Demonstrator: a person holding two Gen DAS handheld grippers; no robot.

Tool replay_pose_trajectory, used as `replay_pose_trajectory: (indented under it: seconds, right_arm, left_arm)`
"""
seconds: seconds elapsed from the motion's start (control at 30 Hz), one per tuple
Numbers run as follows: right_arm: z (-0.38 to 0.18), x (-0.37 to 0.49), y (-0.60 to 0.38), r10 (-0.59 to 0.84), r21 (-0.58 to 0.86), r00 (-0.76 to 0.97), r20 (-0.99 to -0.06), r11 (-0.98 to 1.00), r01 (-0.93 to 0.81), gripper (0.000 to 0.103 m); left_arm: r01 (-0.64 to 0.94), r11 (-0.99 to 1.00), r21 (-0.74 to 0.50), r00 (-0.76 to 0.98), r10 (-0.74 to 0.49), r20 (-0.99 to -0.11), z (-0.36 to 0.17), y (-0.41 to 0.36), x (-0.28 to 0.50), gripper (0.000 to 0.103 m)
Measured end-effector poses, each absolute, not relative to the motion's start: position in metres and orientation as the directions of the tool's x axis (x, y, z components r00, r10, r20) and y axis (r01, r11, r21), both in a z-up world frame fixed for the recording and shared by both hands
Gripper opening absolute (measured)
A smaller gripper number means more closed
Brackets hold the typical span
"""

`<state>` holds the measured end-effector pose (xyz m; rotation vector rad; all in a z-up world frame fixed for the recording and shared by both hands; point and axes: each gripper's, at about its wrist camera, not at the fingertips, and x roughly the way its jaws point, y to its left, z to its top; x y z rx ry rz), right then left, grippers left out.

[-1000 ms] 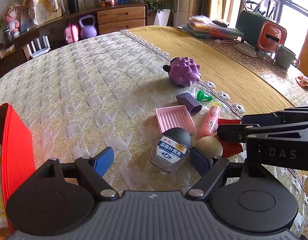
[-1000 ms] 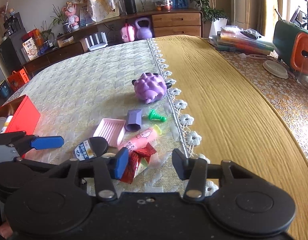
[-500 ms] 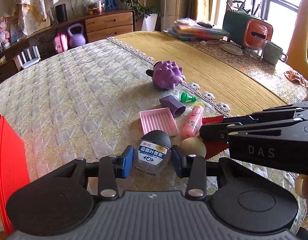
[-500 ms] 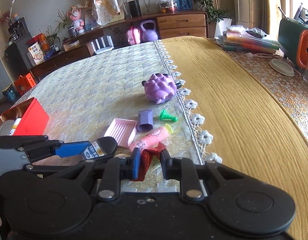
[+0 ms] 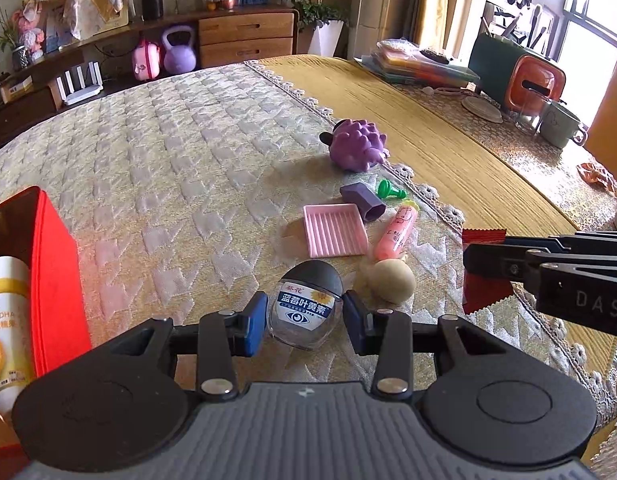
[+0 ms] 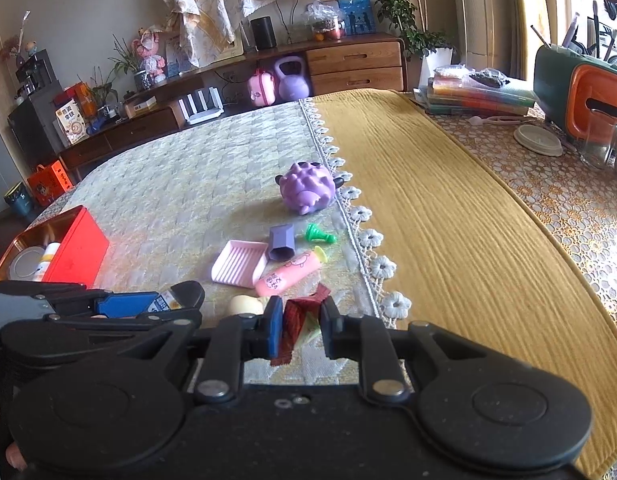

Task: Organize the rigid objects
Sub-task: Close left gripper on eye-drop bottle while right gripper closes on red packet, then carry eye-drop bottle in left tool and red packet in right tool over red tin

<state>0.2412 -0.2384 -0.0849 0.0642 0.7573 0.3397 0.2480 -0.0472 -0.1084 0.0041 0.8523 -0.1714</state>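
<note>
Your left tongs (image 5: 304, 322) are clamped on the eye-drop bottle (image 5: 306, 310); your right tongs (image 6: 301, 326) are clenched on the red wrapper (image 6: 294, 320). On the surface (image 5: 168, 168): beige egg (image 5: 391, 281) at 2 o'clock of the bottle, pink tray (image 5: 334, 230) and pink tube (image 5: 397, 233) at 12–1, red box (image 5: 56, 276) at 9.

Left claw (image 5: 304, 322): black arms, blue pads, silver round screws, two big black discs, grey ribbed plate. Right claw (image 6: 300, 326): same black arms, blue pad, silver screws; white letters "DAS" on side.
</note>
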Motion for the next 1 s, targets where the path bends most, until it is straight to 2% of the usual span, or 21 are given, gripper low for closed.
replay_pose_trajectory:
  seconds: [0.4,1.0]
  right_arm:
    - [-0.051,0.199,-0.231,0.376,0.171,0.690,-0.619,0.922,-0.348,0.019]
    - [-0.022,0.164,-0.161,0.483,0.147,0.651,-0.585,0.853,-0.501,0.019]
  left_arm:
    - [0.110,0.989,-0.099,0.662,-0.147,-0.735,-0.075,-0.029,0.205,0.040]
    - [-0.030,0.993,-0.116,0.687,-0.063,-0.724,-0.041,0.037,0.155,0.040]
